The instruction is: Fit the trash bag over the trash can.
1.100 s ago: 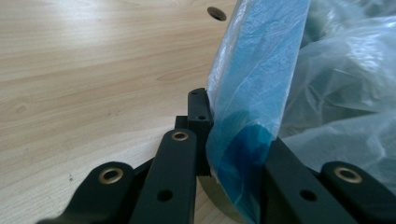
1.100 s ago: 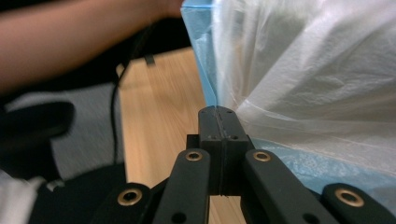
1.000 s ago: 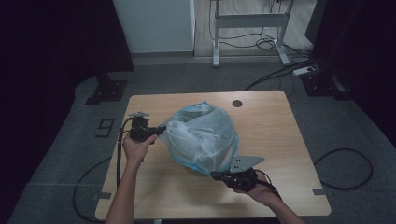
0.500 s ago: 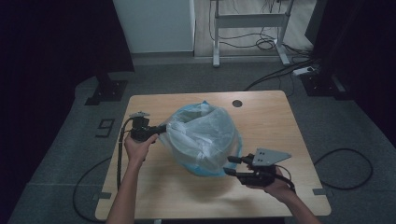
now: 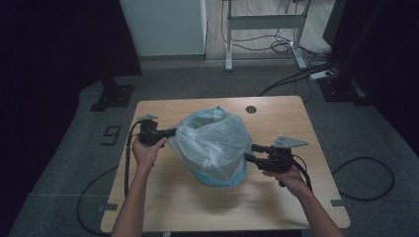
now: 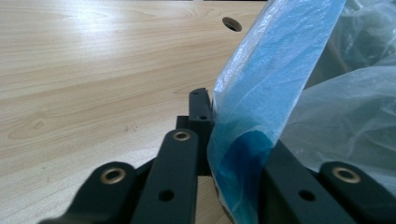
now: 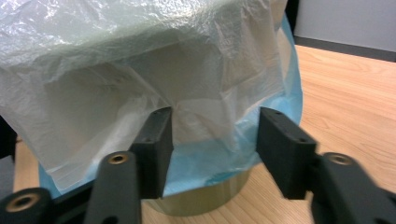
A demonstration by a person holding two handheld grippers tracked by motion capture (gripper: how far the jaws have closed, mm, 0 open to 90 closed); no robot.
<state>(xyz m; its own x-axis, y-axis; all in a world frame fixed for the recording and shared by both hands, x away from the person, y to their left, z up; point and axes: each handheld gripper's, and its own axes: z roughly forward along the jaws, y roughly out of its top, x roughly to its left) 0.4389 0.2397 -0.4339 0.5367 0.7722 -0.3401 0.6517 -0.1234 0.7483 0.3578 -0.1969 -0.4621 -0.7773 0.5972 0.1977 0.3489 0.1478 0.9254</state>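
A round bin [image 7: 205, 199] stands mid-table, draped in a translucent white bag [image 5: 212, 140] over a blue bag [image 5: 217, 178]. My left gripper [image 5: 173, 132] is at the bag's left side, shut on a fold of the blue bag [image 6: 261, 93], which rises between its jaws [image 6: 210, 105]. My right gripper [image 5: 251, 152] is at the bin's right side with its jaws apart; they have just been opening. In the right gripper view its tips [image 7: 212, 128] frame the white bag [image 7: 154, 60] and the blue hem [image 7: 205, 161], with neither pad pressing on the plastic.
The wooden table [image 5: 281, 118] has a round cable hole [image 5: 251, 109] behind the bin. Cables trail off both grippers and across the grey floor [image 5: 365, 173]. A desk frame [image 5: 262, 22] stands beyond the table.
My right gripper has let go of the bag at its near side, swung to the right of the bin and opened. The left gripper has held still on the blue bag.
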